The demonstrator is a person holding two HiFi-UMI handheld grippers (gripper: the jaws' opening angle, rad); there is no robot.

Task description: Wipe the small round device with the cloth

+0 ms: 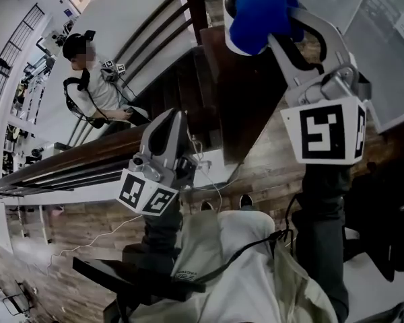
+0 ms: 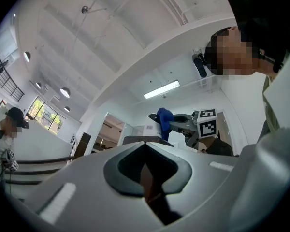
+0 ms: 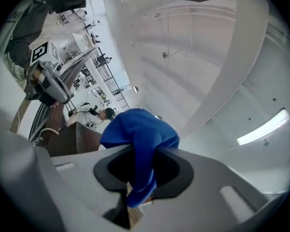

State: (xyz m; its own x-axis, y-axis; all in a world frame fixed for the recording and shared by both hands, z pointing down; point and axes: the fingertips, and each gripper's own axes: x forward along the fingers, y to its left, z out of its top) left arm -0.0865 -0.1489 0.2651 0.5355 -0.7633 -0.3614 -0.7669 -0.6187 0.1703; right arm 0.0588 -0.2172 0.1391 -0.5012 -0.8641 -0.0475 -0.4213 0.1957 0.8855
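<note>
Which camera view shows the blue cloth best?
The right gripper view: the blue cloth fills the centre, pinched in the jaws of the right gripper. The head view shows it bunched at that gripper's tip; the left gripper view shows it small and far.

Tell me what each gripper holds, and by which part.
Right gripper: the blue cloth, pinched by one bunched end, the rest bulging out above. Left gripper: shut, nothing held.

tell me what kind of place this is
Probably an open hall in an office or lab building, not a home: a dark wooden stair handrail, a high white ceiling with a strip light, and a second person carrying marker cubes.
</note>
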